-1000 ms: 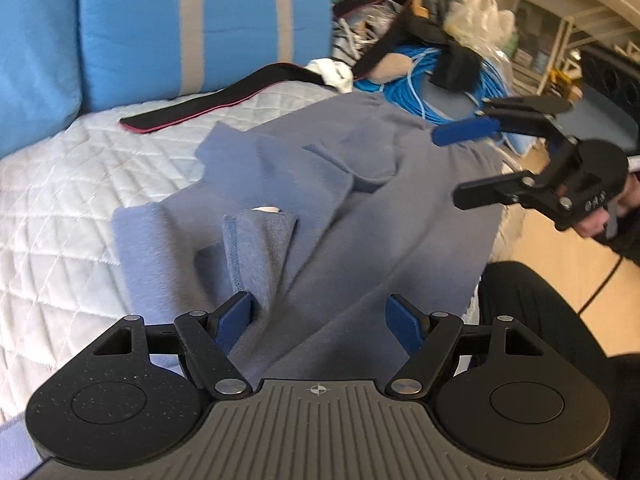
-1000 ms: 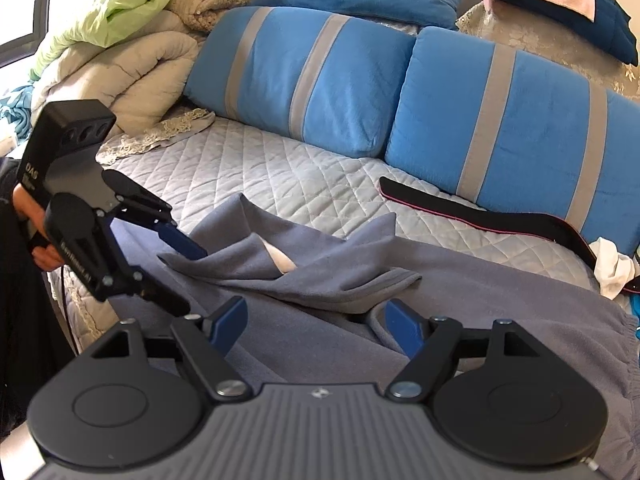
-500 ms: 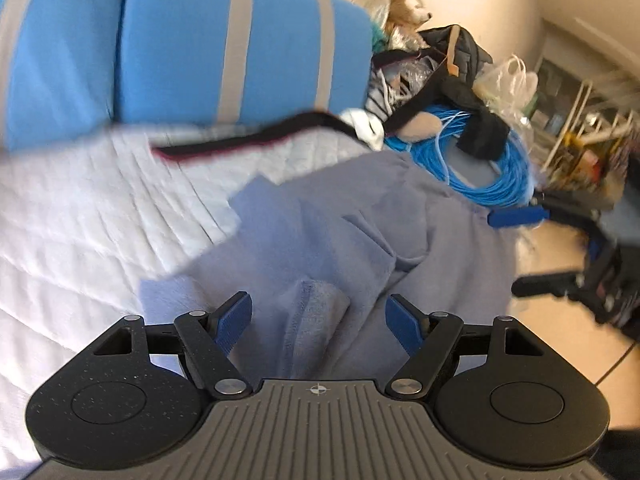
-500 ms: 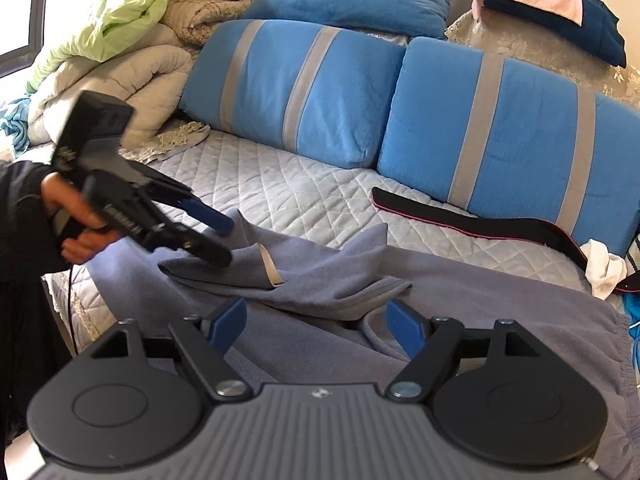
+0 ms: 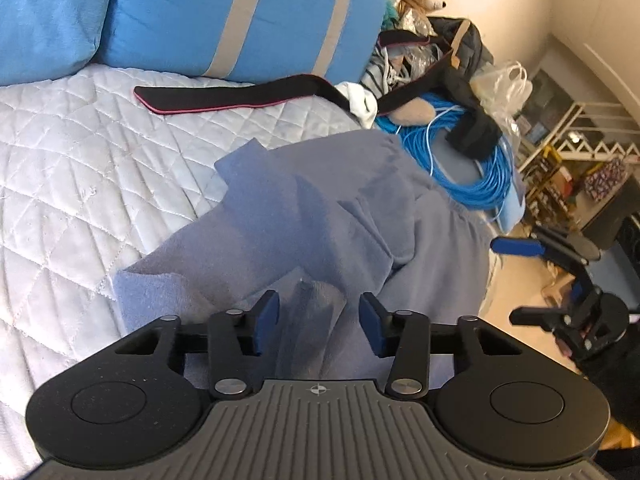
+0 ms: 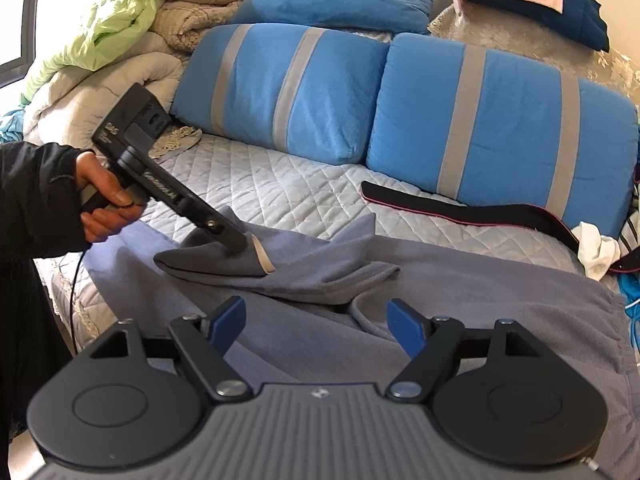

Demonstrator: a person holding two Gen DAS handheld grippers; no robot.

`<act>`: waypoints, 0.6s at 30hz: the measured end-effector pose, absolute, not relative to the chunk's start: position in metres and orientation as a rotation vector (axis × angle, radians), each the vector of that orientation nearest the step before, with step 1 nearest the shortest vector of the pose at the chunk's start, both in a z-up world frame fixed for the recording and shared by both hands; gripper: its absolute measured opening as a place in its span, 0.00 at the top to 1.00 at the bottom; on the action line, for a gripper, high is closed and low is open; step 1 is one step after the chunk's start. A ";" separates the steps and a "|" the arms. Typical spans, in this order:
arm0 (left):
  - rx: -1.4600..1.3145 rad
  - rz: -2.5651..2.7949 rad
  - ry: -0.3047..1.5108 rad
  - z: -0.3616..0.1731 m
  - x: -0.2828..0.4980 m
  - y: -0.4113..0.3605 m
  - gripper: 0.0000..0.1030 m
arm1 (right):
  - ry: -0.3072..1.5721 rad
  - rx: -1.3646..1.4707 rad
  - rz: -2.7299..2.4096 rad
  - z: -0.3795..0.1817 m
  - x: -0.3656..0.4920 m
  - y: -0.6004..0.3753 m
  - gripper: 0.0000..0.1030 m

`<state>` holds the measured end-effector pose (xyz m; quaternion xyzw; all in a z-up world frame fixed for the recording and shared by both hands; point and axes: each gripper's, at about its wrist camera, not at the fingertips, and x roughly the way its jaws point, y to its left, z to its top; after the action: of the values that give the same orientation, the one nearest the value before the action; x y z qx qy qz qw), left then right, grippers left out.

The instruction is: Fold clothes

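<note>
A grey-blue fleece garment [image 5: 360,220] [image 6: 460,308] lies rumpled on the quilted bed [image 5: 80,160] [image 6: 280,196], its near side hanging over the bed's edge. My left gripper [image 5: 318,320] [image 6: 244,246] is low over a raised fold near the pale collar band [image 6: 264,258]. Its jaws are half closed with the fold standing between the blue pads [image 5: 267,320], and a small gap still shows on each side. A hand [image 6: 104,200] holds it. My right gripper [image 6: 316,320] [image 5: 516,280] is open and empty, hovering over the garment's near part, off the bed's edge.
Two blue pillows with grey stripes [image 6: 500,120] line the back. A black strap with a pink edge [image 5: 240,94] [image 6: 460,208] and a white cloth [image 6: 596,250] lie beyond the garment. A blue cable coil [image 5: 460,160], bags and a teddy crowd the right; folded blankets [image 6: 120,40] pile at left.
My left gripper has moved down and forward onto the garment's fold, and its jaws have narrowed around it. The right gripper has drawn back from the garment.
</note>
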<state>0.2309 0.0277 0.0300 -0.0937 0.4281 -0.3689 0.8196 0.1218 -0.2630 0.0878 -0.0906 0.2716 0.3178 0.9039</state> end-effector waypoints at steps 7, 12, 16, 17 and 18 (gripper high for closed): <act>-0.169 -0.772 0.905 0.034 0.228 0.026 0.82 | 0.562 -0.183 0.659 0.086 0.120 -0.264 0.18; -0.162 -0.730 0.853 0.043 0.221 0.030 0.95 | 0.564 -0.185 0.662 0.085 0.119 -0.263 0.18; -0.154 -0.675 0.780 0.058 0.210 0.040 0.97 | 0.565 -0.188 0.668 0.083 0.117 -0.261 0.17; -0.151 -0.656 0.758 0.064 0.207 0.045 0.97 | 0.567 -0.190 0.669 0.083 0.117 -0.261 0.17; -0.148 -0.638 0.735 0.069 0.204 0.050 0.97 | 0.568 -0.191 0.669 0.082 0.117 -0.260 0.17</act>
<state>0.2038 0.0495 0.0695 -0.0711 0.3529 -0.3063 0.8812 0.1171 -0.2598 0.0823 -0.0921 0.2747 0.3233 0.9008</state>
